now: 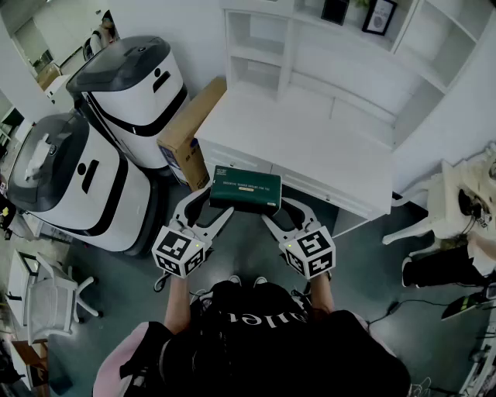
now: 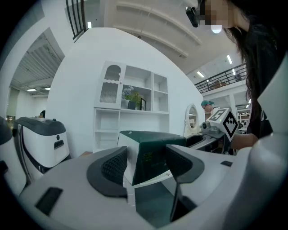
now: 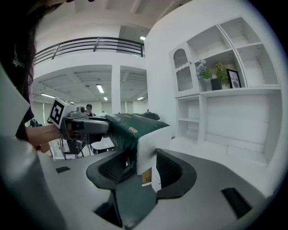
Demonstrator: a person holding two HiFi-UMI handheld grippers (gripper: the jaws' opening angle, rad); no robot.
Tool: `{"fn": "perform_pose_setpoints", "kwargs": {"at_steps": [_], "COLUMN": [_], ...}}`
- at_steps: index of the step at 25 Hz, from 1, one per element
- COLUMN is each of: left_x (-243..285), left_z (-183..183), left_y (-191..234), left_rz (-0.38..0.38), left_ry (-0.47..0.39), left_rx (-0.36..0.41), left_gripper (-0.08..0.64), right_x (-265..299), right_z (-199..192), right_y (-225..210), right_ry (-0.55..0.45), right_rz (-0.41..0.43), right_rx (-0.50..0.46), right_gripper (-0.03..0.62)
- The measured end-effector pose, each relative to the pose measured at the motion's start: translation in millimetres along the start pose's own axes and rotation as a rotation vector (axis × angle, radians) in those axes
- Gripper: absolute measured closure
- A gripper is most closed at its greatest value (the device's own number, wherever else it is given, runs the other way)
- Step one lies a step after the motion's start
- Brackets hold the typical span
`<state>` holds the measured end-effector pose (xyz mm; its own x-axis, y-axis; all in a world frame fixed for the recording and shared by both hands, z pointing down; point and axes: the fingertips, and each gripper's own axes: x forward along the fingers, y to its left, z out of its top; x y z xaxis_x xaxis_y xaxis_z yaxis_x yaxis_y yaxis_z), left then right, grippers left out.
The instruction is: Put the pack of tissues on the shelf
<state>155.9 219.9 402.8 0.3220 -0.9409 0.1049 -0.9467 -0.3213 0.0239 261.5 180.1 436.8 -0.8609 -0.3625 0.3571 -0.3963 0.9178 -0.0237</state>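
The pack of tissues, dark green with white ends, hangs in the air just in front of the white desk edge. My left gripper is shut on its left end and my right gripper on its right end. In the left gripper view the pack sits between both pads of the left gripper, with the other gripper's marker cube behind it. In the right gripper view the pack's white end is pinched in the right gripper. The white shelf unit rises behind the desk.
Two white-and-black machines stand at the left, with a cardboard box leaning between them and the desk. A white chair is at the lower left. Picture frames sit on an upper shelf. Clutter lies at the right.
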Motion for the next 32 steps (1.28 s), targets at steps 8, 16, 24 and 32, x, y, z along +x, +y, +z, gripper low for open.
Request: {"fn": "perform_pose_setpoints", "kwargs": {"at_steps": [8,16,24,32], "left_x": [16,26,29,22], "left_z": [-7,-20,-26,-35], "left_y": [-8,-21,-17,18], "left_rz": [0.021,0.061,0.101,0.11], "left_ry": [0.013,0.039,0.073,0.093], "left_rx": [-0.006,-0.017,-0.026,-0.036], "left_gripper": [0.284,0.284,0.285,0.287], "right_x": [-5,-9,-2,32], "right_z": [-7,-22,-25,-16], "right_y": [-17,-29,-33,-25], "right_ry": [-0.016,-0.006,0.001,0.002], "right_rz": [0.014,0.043,0.084,0.101], "right_rx": [0.011,0.013,0.03,0.048], "right_gripper": [0.359,0.359,0.36,0.362]}}
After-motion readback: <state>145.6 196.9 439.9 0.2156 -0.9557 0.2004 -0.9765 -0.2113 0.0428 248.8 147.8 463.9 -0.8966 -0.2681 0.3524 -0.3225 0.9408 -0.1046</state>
